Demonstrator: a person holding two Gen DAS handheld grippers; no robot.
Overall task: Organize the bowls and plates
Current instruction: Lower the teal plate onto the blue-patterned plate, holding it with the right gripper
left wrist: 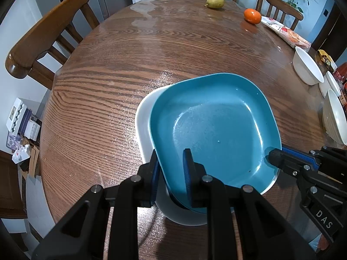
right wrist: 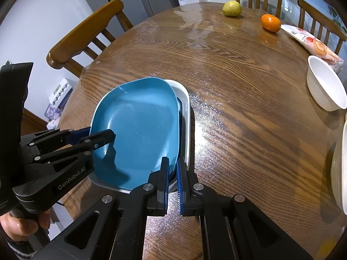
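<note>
Nearest, the left claw (left wrist: 171, 173) and the right claw (right wrist: 172, 177) each clamp opposite rims of the blue plate (left wrist: 214, 125), which sits tilted on a white plate (left wrist: 143, 117), apparently with another between. Beyond the blue plate on the worktop (left wrist: 108, 65) stand white bowls (left wrist: 308, 67), then an orange (left wrist: 252, 16) and a pear (left wrist: 215, 1).

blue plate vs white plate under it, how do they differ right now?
Colour: the blue plate is teal, the white plate plain white. Position: the blue plate sits on top, the white plate rests on the table. Grip: the left gripper and right gripper both clamp the blue plate's rim, not the white plate. Shared: both are rounded squares.
</note>
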